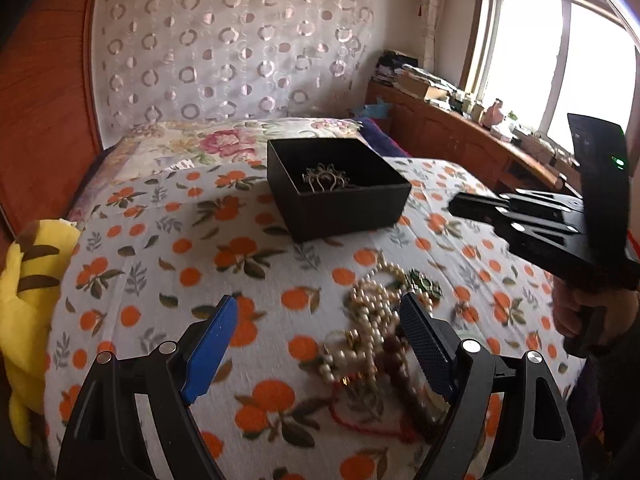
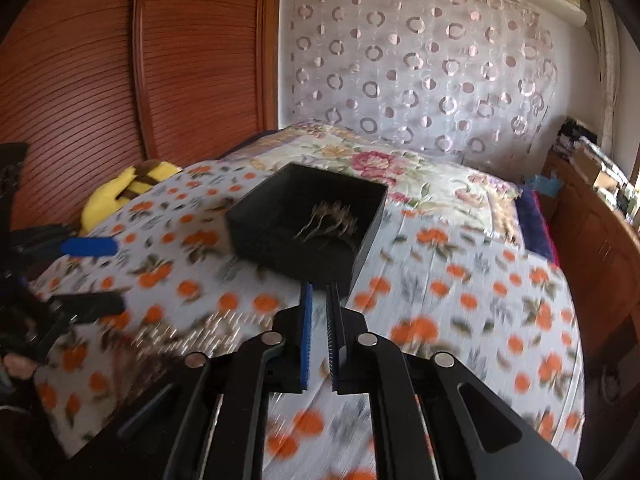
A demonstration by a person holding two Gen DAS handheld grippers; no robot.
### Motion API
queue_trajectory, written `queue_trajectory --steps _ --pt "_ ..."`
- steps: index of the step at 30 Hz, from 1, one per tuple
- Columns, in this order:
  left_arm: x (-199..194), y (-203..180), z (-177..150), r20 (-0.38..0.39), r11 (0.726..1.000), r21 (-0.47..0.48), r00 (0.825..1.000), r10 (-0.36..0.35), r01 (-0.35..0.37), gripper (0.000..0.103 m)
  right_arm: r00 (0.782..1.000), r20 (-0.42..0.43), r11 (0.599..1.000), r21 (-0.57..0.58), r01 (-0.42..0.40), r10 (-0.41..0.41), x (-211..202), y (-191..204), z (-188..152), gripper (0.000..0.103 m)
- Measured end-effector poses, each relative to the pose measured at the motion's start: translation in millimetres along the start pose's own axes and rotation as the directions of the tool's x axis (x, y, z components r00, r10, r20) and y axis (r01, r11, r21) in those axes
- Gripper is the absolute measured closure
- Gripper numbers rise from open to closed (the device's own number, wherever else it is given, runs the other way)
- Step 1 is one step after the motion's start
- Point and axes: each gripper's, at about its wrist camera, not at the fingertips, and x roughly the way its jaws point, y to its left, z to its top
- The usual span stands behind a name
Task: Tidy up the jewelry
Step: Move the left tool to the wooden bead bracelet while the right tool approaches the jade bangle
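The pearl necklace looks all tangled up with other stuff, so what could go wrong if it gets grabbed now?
1. The pearl necklace lies knotted with a red cord and dark beads, so one pinch might drag everything.
2. The left hand-held gripper is open wide and might also catch the bedsheet.

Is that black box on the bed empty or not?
Not empty: the lidless black box holds one metallic ornament on its floor.

Open bedspread (image 1: 160, 248) left of black box (image 1: 340, 204), passable. Jewelry pile (image 1: 376, 328) blocking near side, beside box. Yellow plush (image 1: 28, 280) at left edge. Right gripper (image 1: 454, 205) hovering right of box.
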Motion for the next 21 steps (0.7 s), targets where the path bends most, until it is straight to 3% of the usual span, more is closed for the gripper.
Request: queue_trajectory --steps 4,6,9,21 --pt "-5.5 -8.2 -8.0 0.000 1.000 0.023 1.000 0.010 -0.010 0.024 1.000 -0.012 1.000 0.012 -0.021 0.021 -15.0 8.1 -22.0 0.092" --pt "-7.2 -10.3 -11.2 -0.003 1.000 0.023 1.000 0.008 -0.008 0.023 0.999 -0.018 0.999 0.020 -0.028 0.028 -20.0 11.2 -32.0 0.084" --pt "-10.2 -13.0 -15.5 0.002 1.000 0.023 1.000 0.022 -0.022 0.013 0.999 -0.031 0.999 0.030 -0.033 0.034 -26.2 17.3 -47.3 0.078" --pt "-11.4 -18.6 -32.4 0.013 0.999 0.021 0.999 0.038 -0.038 0.012 0.993 -0.098 0.998 0.030 -0.061 0.064 -28.0 37.8 -79.6 0.076"
